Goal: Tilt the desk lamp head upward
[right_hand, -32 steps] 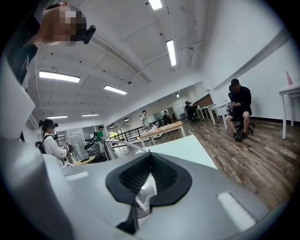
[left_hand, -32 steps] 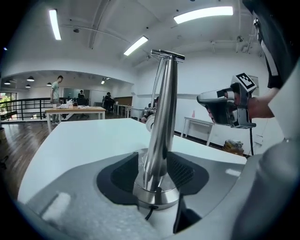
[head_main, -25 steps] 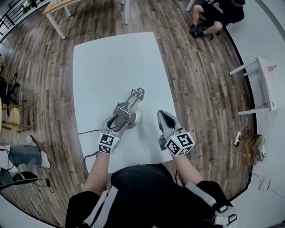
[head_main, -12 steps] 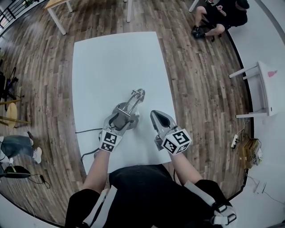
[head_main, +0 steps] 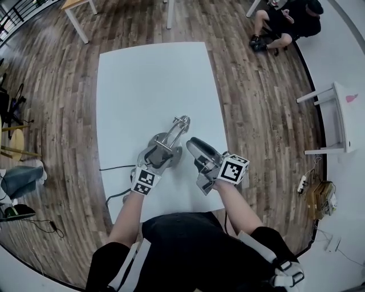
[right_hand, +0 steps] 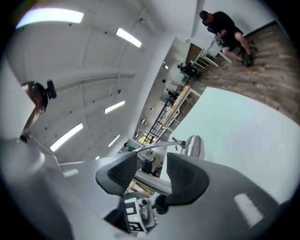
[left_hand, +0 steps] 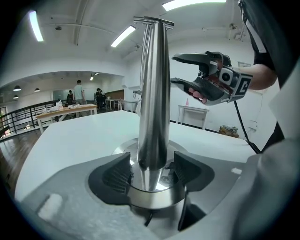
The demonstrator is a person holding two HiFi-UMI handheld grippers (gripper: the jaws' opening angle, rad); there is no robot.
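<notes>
A silver desk lamp (head_main: pixel 171 140) stands on the near part of the white table (head_main: pixel 148 80). Its round base is toward me and its thin arm slants away to a small T-bar (head_main: pixel 182 120). My left gripper (head_main: pixel 161 149) is down at the base. In the left gripper view its jaws (left_hand: pixel 151 172) stand wide on either side of the tapered stem (left_hand: pixel 152 93), with small gaps at the pads. My right gripper (head_main: pixel 194 153) hovers just right of the lamp, tilted toward it. Its jaws are opening and nothing is between them (left_hand: pixel 174 69). Beyond its pads show the lamp arm and the rounded head (right_hand: pixel 194 146).
The lamp's black cable (head_main: pixel 114 168) runs off the table's left edge. A person (head_main: pixel 282 17) sits on the floor at the far right. A small white side table (head_main: pixel 336 108) and a power strip (head_main: pixel 305 179) are to the right, and a wooden table (head_main: pixel 74 5) at the far left.
My right gripper has swung left toward the lamp, rolled over, and its jaws have parted. The left gripper has stayed at the lamp base.
</notes>
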